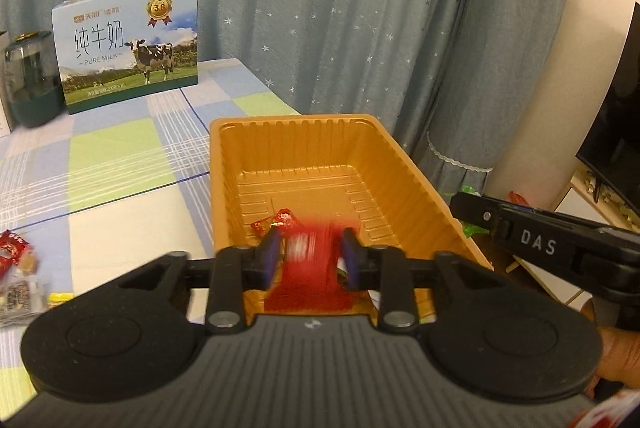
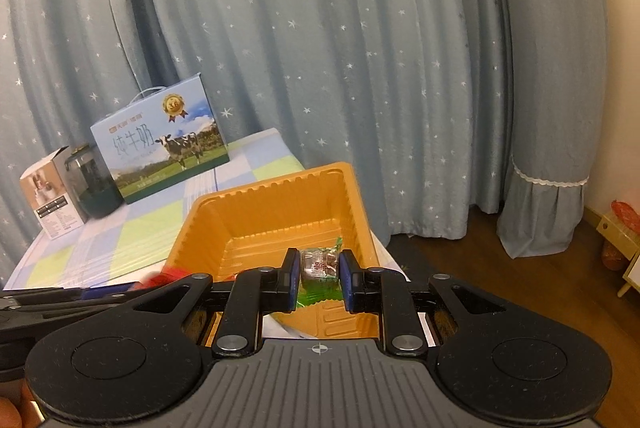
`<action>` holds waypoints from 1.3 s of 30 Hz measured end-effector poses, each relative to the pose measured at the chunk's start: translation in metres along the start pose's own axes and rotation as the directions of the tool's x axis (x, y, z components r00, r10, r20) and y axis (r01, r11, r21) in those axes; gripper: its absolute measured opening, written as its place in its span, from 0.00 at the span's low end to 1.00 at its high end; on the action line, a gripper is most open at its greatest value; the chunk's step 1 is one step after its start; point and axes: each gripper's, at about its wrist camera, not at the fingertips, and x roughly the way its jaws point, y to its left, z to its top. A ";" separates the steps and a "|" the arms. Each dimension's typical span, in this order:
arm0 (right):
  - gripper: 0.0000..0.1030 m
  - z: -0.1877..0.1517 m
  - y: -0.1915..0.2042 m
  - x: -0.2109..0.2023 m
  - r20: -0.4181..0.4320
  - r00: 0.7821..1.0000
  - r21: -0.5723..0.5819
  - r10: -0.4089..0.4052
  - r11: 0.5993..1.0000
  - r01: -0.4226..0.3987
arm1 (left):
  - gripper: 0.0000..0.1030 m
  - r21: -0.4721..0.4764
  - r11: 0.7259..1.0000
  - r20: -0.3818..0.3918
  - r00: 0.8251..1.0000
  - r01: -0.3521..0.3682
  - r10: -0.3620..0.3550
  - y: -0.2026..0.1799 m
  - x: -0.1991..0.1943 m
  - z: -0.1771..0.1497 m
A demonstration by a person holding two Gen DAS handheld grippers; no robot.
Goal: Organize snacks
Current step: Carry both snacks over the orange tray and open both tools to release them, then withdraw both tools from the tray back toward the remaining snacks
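Tray (image 1: 420,188) lay directly beneath both your grippers: left gripper (image 1: 310,260) released, red packet (image 1: 310,268) dropping blurred; right gripper (image 2: 319,274) clenched on green-wrapped snack (image 2: 319,266).

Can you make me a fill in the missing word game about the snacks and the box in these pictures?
1. The snack tray on the table is coloured ____.
2. The animal printed on the milk carton is a ____.
3. The right gripper is shut on a snack in a ____ wrapper.
4. The blurred packet between the left gripper fingers is ____.

Missing words: orange; cow; green; red
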 end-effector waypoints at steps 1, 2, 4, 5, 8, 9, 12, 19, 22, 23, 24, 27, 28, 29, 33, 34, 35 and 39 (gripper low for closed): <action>0.21 -0.001 0.000 0.001 -0.004 1.000 0.000 0.000 1.000 0.000 | 0.35 -0.006 1.000 0.002 1.000 -0.006 0.006 0.002 0.001 -0.001; 0.21 -0.001 0.000 0.001 -0.007 1.000 -0.001 0.000 1.000 0.000 | 0.35 -0.015 1.000 0.002 1.000 -0.008 0.008 0.005 0.000 -0.002; 0.21 -0.001 0.003 0.003 -0.010 1.000 -0.004 0.002 1.000 -0.002 | 0.35 -0.031 0.999 0.004 1.000 -0.019 0.019 0.011 -0.003 -0.005; 0.21 -0.002 0.003 0.003 -0.011 1.000 -0.007 0.004 1.000 -0.004 | 0.35 -0.036 0.999 0.005 1.000 -0.027 0.027 0.015 -0.005 -0.006; 0.21 -0.001 0.007 0.005 -0.015 1.000 -0.016 0.016 1.000 -0.016 | 0.35 -0.048 0.998 0.008 0.999 -0.045 0.046 0.024 -0.013 -0.012; 0.21 -0.003 0.008 0.004 -0.015 1.000 -0.021 0.020 1.000 -0.020 | 0.36 -0.052 0.997 0.010 0.999 -0.052 0.053 0.027 -0.016 -0.013; 0.21 -0.004 0.012 0.005 -0.016 0.999 -0.032 0.035 0.999 -0.035 | 0.38 -0.065 0.996 0.016 0.998 -0.067 0.068 0.035 -0.023 -0.016; 0.21 -0.006 0.020 0.008 -0.025 0.998 -0.050 0.057 0.997 -0.058 | 0.39 -0.085 0.994 0.021 0.997 -0.074 0.076 0.045 -0.031 -0.019; 0.21 -0.005 0.021 0.009 -0.016 0.997 -0.036 0.074 0.997 -0.074 | 0.40 -0.090 0.993 0.020 0.997 -0.074 0.076 0.048 -0.032 -0.021; 0.21 -0.005 0.020 0.009 -0.011 0.997 -0.030 0.076 0.997 -0.077 | 0.40 -0.090 0.993 0.020 0.997 -0.075 0.077 0.049 -0.032 -0.022; 0.21 -0.005 0.019 0.008 -0.007 0.997 -0.025 0.074 0.997 -0.074 | 0.40 -0.090 0.993 0.020 0.997 -0.076 0.078 0.049 -0.033 -0.023; 0.21 -0.005 0.018 0.008 -0.003 0.998 -0.021 0.066 0.998 -0.066 | 0.40 -0.094 0.992 0.014 0.997 -0.079 0.080 0.051 -0.034 -0.026; 0.21 -0.005 0.018 0.007 0.000 0.998 -0.022 0.066 0.998 -0.066 | 0.40 -0.097 0.992 0.012 0.997 -0.080 0.082 0.052 -0.034 -0.027; 0.21 -0.005 0.019 0.005 0.004 0.998 -0.024 0.067 0.997 -0.067 | 0.41 -0.099 0.992 0.011 0.997 -0.081 0.083 0.053 -0.035 -0.028; 0.21 -0.009 0.021 -0.002 0.008 0.997 -0.033 0.077 0.997 -0.076 | 0.44 -0.096 0.991 0.011 0.996 -0.089 0.090 0.056 -0.042 -0.035; 0.21 -0.011 0.024 -0.005 0.009 0.997 -0.038 0.081 0.996 -0.080 | 0.44 -0.094 0.991 0.009 0.996 -0.093 0.094 0.057 -0.044 -0.037; 0.21 -0.012 0.027 -0.008 0.008 0.996 -0.043 0.088 0.995 -0.088 | 0.44 -0.094 0.991 0.008 0.995 -0.097 0.098 0.059 -0.046 -0.039; 0.21 -0.021 0.047 -0.019 0.012 0.990 -0.082 0.143 0.987 -0.142 | 0.47 -0.099 0.987 0.010 0.992 -0.125 0.127 0.069 -0.059 -0.047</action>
